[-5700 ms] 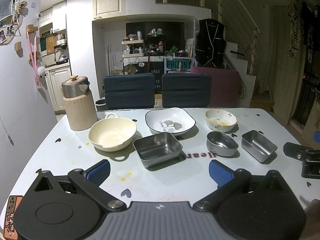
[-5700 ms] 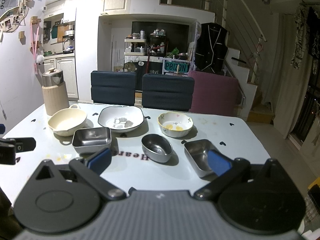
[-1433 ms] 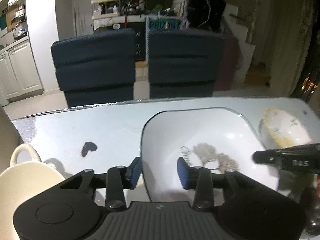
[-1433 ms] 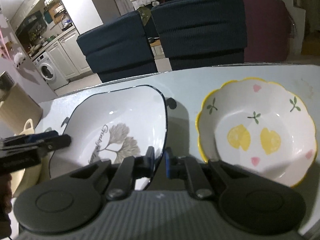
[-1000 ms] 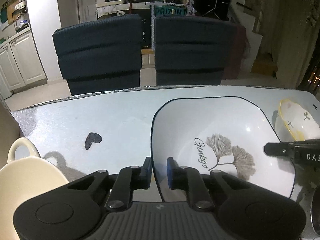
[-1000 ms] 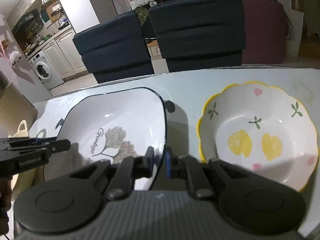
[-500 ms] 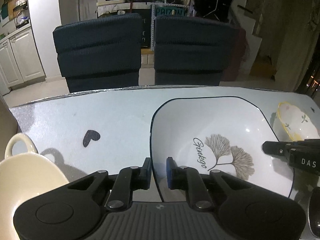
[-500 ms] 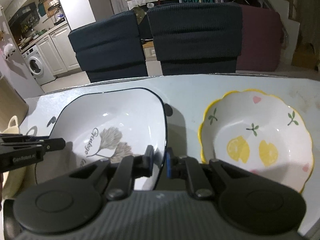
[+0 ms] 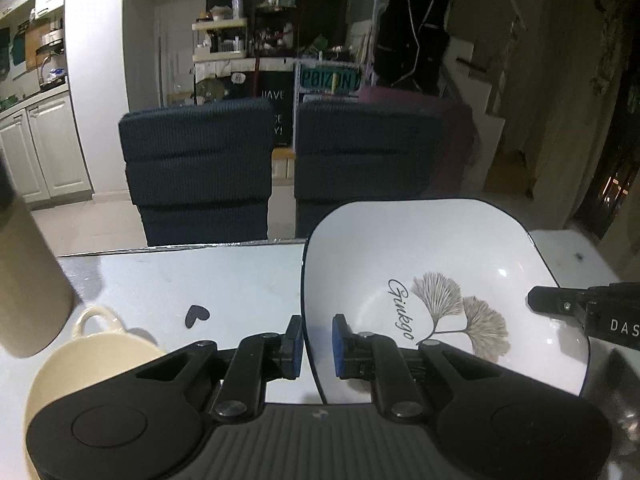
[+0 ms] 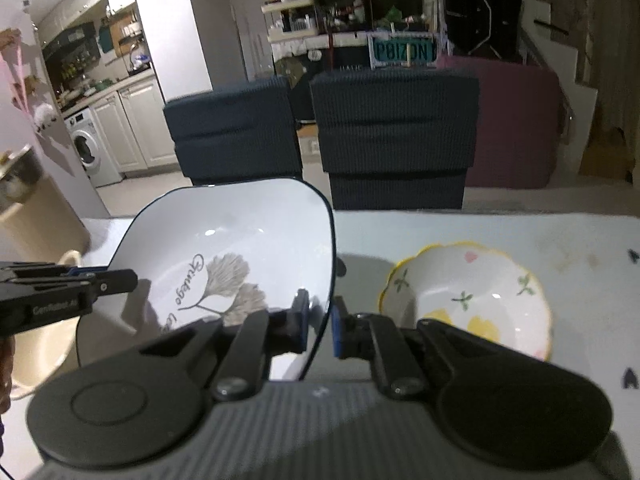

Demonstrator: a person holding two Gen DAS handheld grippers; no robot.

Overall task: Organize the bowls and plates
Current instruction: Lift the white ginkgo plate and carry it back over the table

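Observation:
A white square plate [image 9: 424,264] with a black rim and a ginkgo print is held off the white table by both grippers. My left gripper [image 9: 316,342] is shut on its left rim. My right gripper [image 10: 320,326] is shut on its right rim; the plate also shows in the right wrist view [image 10: 240,240]. A cream bowl with a handle [image 9: 92,360] sits below left. A yellow-rimmed flowered bowl [image 10: 468,300] sits on the table [image 10: 480,232] to the right of the plate.
A beige jug [image 9: 28,280] stands at the table's far left. Two dark blue chairs [image 9: 200,172] stand behind the far table edge. A steel container's edge [image 9: 612,380] shows below the plate on the right.
The plate has risen off the table in both grippers and now stands higher against the chairs. The flowered bowl and cream bowl have stayed on the table.

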